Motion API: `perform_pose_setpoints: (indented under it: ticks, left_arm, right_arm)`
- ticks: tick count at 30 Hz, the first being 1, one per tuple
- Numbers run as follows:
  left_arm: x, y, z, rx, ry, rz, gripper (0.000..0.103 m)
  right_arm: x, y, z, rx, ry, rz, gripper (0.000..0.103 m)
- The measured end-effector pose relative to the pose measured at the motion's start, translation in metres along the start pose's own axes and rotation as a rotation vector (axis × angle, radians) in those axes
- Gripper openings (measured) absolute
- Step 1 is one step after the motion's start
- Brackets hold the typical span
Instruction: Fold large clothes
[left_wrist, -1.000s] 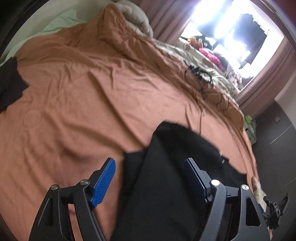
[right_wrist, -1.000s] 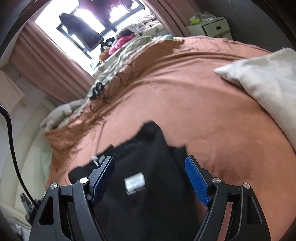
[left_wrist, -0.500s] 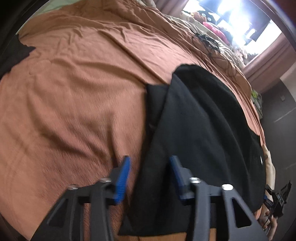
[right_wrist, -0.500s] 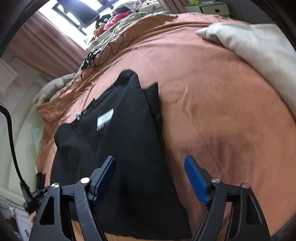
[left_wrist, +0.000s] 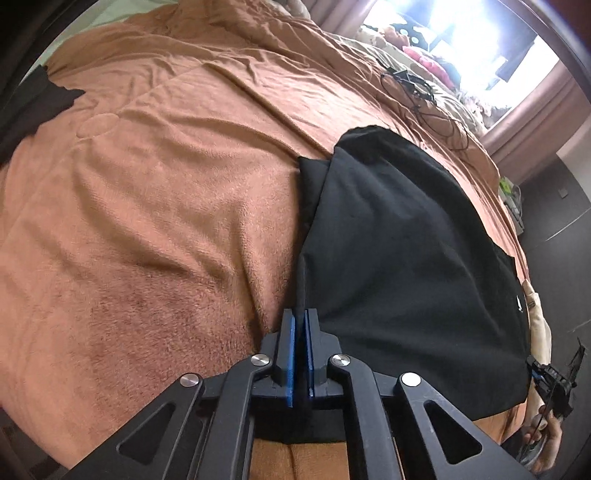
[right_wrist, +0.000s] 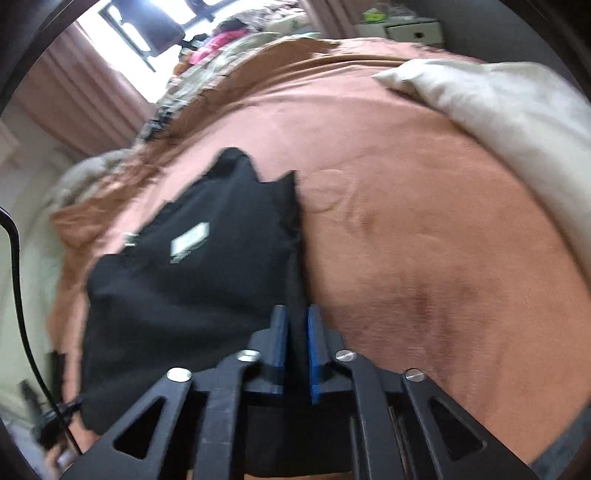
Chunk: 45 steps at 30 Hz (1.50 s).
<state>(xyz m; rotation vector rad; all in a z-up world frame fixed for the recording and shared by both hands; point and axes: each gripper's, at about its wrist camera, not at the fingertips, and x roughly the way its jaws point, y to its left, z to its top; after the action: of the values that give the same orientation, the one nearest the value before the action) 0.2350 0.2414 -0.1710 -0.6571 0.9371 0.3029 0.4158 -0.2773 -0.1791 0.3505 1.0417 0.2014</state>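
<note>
Folded black fabric garment (left_wrist: 406, 266) lying on a rumpled rust-brown fleece blanket (left_wrist: 155, 206) on the bed, left gripper (left_wrist: 300, 325) whose blue-padded fingers (left_wrist: 290, 350) have just been closing, now pinching the garment's near left edge (cloth between them), tangled black cables (left_wrist: 424, 96) beyond, bright window (left_wrist: 476, 40) behind

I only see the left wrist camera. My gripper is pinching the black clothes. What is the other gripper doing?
Observer: The right gripper has just been closing, and black cloth is pinched between its blue pads at another edge of the same black garment.
Operator: Is there anything white on the clothes?
Observer: Yes, a white label shows on the cloth in the right wrist view.
Operator: What else is on the bed over there?
Observer: A pale pillow lies on the brown blanket, off to the right and apart from the garment.
</note>
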Motion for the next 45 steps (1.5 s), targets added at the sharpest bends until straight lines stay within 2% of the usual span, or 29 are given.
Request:
perform_pose_setpoints:
  ticks: [1, 3, 5, 7, 9, 12, 17, 24, 27, 29, 32, 36, 40, 45]
  left_arm:
    - [-0.003, 0.001, 0.0, -0.002, -0.001, 0.004, 0.008]
    - [-0.008, 0.002, 0.001, -0.004, 0.004, 0.006, 0.011]
    - [-0.01, 0.004, 0.001, -0.012, 0.001, 0.003, 0.016]
    - [-0.015, 0.007, -0.002, -0.024, -0.011, -0.007, 0.025]
    - [-0.019, 0.011, -0.008, -0.042, -0.023, -0.027, 0.042]
    - [-0.022, 0.015, -0.014, -0.067, -0.03, -0.05, 0.057]
    - [-0.02, 0.026, -0.022, -0.102, -0.002, -0.081, 0.058]
    - [-0.016, 0.036, -0.031, -0.132, 0.021, -0.118, 0.058]
    - [-0.01, 0.037, -0.033, -0.153, 0.043, -0.157, 0.058]
    - [-0.009, 0.036, -0.035, -0.158, 0.042, -0.171, 0.055]
    - [-0.004, 0.036, -0.035, -0.167, 0.059, -0.185, 0.045]
    - [-0.003, 0.036, -0.036, -0.162, 0.056, -0.177, 0.044]
    - [-0.001, 0.041, -0.036, -0.19, 0.062, -0.193, 0.042]
    - [-0.002, 0.046, -0.038, -0.207, 0.067, -0.203, 0.041]
  right_arm:
    - [-0.006, 0.002, 0.0, -0.001, -0.009, -0.035, 0.032]
    - [-0.021, 0.006, 0.0, -0.019, -0.036, -0.038, 0.039]
    - [-0.037, 0.019, 0.0, -0.077, -0.056, -0.02, 0.04]
    - [-0.051, 0.039, -0.004, -0.154, -0.047, 0.012, 0.043]
    - [-0.057, 0.055, -0.009, -0.193, -0.028, 0.056, 0.052]
    - [-0.062, 0.084, -0.023, -0.247, 0.018, 0.116, 0.054]
    - [-0.054, 0.129, -0.054, -0.331, 0.109, 0.179, 0.054]
    - [-0.026, 0.181, -0.091, -0.422, 0.233, 0.191, 0.054]
    - [-0.01, 0.199, -0.1, -0.458, 0.261, 0.17, 0.054]
    - [0.004, 0.207, -0.101, -0.461, 0.278, 0.148, 0.054]
    - [0.025, 0.218, -0.098, -0.46, 0.284, 0.101, 0.054]
    - [0.051, 0.225, -0.086, -0.452, 0.278, 0.041, 0.046]
    - [0.072, 0.234, -0.069, -0.445, 0.275, 0.024, 0.037]
    - [0.094, 0.245, -0.049, -0.406, 0.256, 0.012, 0.035]
